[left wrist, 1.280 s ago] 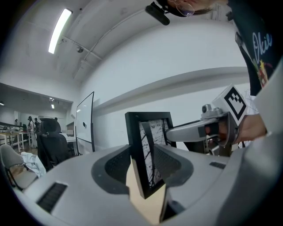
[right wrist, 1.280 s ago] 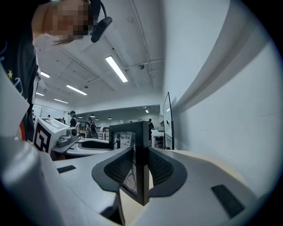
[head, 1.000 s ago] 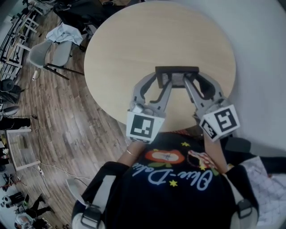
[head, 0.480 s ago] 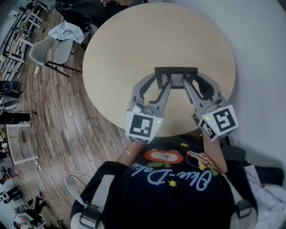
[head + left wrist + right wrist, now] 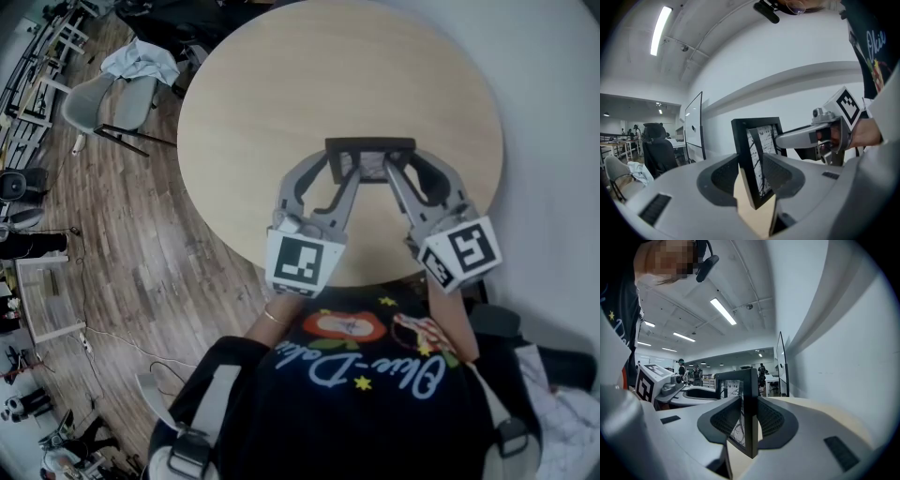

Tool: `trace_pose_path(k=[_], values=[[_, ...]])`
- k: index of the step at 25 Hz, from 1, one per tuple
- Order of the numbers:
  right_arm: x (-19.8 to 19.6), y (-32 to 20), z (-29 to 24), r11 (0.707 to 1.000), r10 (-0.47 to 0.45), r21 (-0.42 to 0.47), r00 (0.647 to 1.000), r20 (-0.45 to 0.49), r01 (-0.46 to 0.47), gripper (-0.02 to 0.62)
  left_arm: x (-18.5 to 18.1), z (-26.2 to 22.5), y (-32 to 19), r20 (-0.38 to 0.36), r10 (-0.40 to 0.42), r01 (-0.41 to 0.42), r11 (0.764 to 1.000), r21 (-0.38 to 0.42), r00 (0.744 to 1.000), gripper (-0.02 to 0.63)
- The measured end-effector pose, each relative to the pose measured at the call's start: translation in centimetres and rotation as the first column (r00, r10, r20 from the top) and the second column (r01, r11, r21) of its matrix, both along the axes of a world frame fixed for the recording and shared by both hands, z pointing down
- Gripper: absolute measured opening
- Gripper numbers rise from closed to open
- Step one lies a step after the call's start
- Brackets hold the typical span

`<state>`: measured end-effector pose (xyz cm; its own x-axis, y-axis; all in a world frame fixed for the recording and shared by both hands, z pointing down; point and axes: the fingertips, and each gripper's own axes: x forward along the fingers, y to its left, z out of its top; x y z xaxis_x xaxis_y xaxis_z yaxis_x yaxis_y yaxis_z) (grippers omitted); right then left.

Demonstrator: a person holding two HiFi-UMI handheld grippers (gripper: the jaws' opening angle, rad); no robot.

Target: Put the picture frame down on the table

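Picture frame (image 5: 370,147): upright over worktop (image 5: 281,84).
Left gripper (image 5: 343,171): jaws clamp frame's 9 o'clock edge.
Right gripper (image 5: 396,171): jaws clamp 3 o'clock edge.

Left gripper (image 5: 343,170) and right gripper (image 5: 397,170) hold picture frame (image 5: 370,146) over round table (image 5: 319,75).

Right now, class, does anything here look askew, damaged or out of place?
Nothing stands out: the picture frame stands upright and intact, the left gripper and right gripper clamping its two ends over the table.
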<state>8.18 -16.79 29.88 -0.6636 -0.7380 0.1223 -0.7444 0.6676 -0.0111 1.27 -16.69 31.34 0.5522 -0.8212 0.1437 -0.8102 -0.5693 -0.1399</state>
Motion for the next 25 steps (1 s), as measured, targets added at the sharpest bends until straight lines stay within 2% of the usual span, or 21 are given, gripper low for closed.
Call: trace_pose_path(k=[6,25], values=[[-2.1,-1.3,1.0,1.000,0.006,-0.030,1.000,-0.004,-0.006,0.087,-2.2,0.9,-1.5,-0.001,0.007,-0.007,1.000,-0.010,1.000,0.149],[-2.0,-3.9,5.1,0.992,0.020,-0.123,0.999,-0.044,-0.026,0.087,-2.1,5.5,-3.8,0.014,0.030,-0.028,0.992,-0.121,0.999,0.147]])
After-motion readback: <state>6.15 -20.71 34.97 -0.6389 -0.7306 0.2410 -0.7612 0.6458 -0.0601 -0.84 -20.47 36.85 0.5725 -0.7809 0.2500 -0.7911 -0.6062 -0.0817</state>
